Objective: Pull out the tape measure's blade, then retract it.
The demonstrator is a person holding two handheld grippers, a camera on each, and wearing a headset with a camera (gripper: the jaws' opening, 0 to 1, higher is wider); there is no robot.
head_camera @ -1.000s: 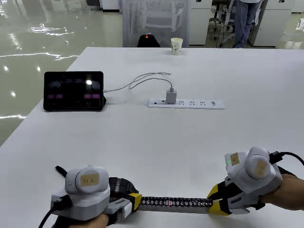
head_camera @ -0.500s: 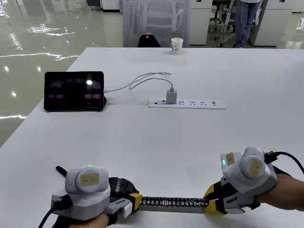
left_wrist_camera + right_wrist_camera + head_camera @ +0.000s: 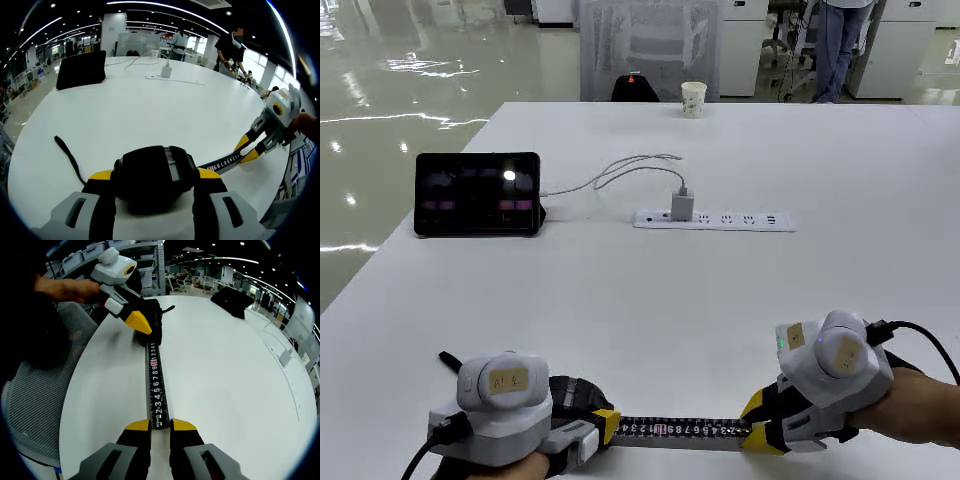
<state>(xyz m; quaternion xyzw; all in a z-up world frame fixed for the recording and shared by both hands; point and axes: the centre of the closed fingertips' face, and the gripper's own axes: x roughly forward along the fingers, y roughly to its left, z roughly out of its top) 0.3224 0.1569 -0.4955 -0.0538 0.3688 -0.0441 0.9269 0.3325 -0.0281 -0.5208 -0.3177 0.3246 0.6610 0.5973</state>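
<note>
My left gripper point(image 3: 588, 418) at the table's near left is shut on the black tape measure case point(image 3: 572, 396). In the left gripper view the case point(image 3: 152, 172) sits squeezed between the yellow-tipped jaws of that left gripper point(image 3: 155, 176), its wrist strap point(image 3: 67, 155) lying to the left. The numbered blade point(image 3: 680, 430) runs flat along the table to my right gripper point(image 3: 753, 425), which is shut on the blade's end. In the right gripper view the blade point(image 3: 156, 385) leads from my right gripper point(image 3: 160, 426) up to the case point(image 3: 151, 315) and the left gripper point(image 3: 134, 321).
A dark tablet point(image 3: 478, 193) stands at the left. A white power strip point(image 3: 712, 219) with a charger and cable lies mid-table. A paper cup point(image 3: 693, 97) sits at the far edge, with a chair behind it. A person stands at the back right.
My right gripper has moved left toward the case with the blade end in it, so less blade is out. The left gripper and case have stayed in place.
</note>
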